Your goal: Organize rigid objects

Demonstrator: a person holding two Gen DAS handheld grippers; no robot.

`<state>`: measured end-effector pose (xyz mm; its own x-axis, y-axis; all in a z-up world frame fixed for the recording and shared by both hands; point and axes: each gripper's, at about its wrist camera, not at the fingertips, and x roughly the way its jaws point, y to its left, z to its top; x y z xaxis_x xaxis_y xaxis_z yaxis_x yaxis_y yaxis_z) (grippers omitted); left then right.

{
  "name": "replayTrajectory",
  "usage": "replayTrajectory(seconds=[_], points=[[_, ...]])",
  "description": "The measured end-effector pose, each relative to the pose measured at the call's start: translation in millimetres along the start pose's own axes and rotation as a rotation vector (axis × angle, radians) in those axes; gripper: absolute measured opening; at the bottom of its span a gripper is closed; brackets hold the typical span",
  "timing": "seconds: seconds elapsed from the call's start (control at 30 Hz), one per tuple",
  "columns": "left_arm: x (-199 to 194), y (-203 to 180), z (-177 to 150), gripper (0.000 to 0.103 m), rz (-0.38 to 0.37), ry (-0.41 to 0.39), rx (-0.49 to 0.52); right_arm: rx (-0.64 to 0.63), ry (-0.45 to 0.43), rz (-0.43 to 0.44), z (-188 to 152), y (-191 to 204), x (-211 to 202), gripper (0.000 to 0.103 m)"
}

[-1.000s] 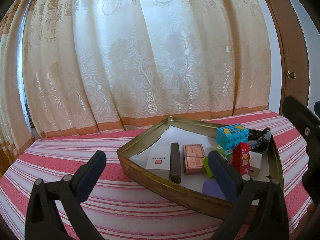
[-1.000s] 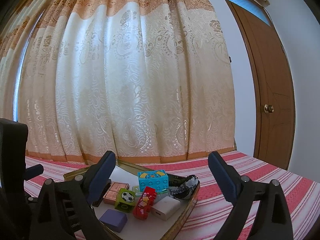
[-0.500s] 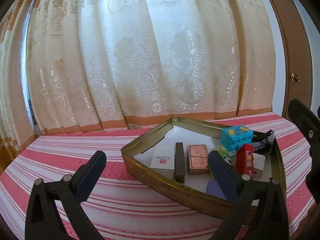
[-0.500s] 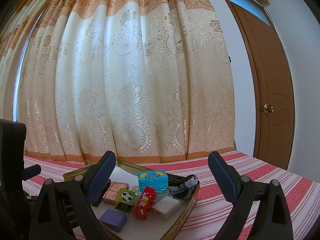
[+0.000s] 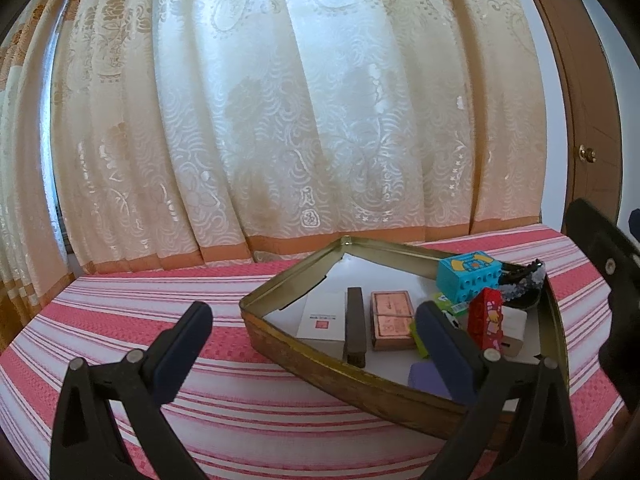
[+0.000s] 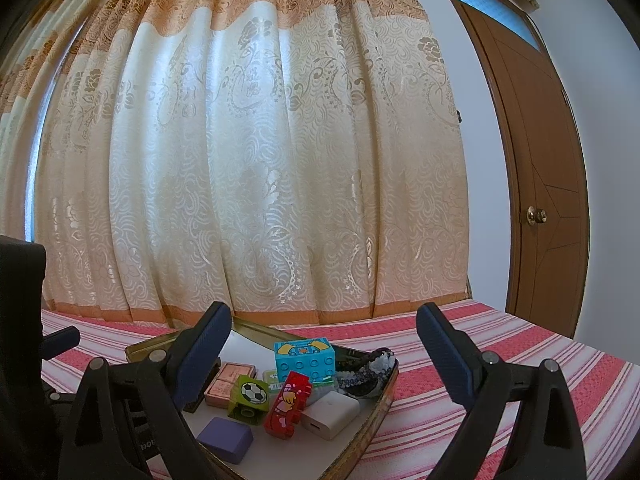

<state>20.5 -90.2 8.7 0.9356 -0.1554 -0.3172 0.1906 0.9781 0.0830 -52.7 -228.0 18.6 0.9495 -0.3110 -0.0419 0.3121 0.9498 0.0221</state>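
Hovering above striped table: left gripper and right gripper, both jaws spread wide, holding nothing. Gold tin tray sits toward table's right edge, holding blue block, red block, green football block, purple piece, white charger, copper boxes, dark bar.

You have a surface covered in a red-and-white striped cloth, running back to the foot of a cream curtain. The only thing lying directly on the cloth is a shallow gold metal tin, open at the top, set toward the right side in the left wrist view. Its near wall looks worn and brownish.
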Motion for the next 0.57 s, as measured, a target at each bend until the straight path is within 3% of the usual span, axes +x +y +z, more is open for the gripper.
replayTrajectory(seconds=[0.57], points=[[-1.4, -4.1, -0.3, 0.103, -0.010, -0.006, 0.006, -0.002, 0.015, -0.002, -2.0, 0.8, 1.9, 0.095]])
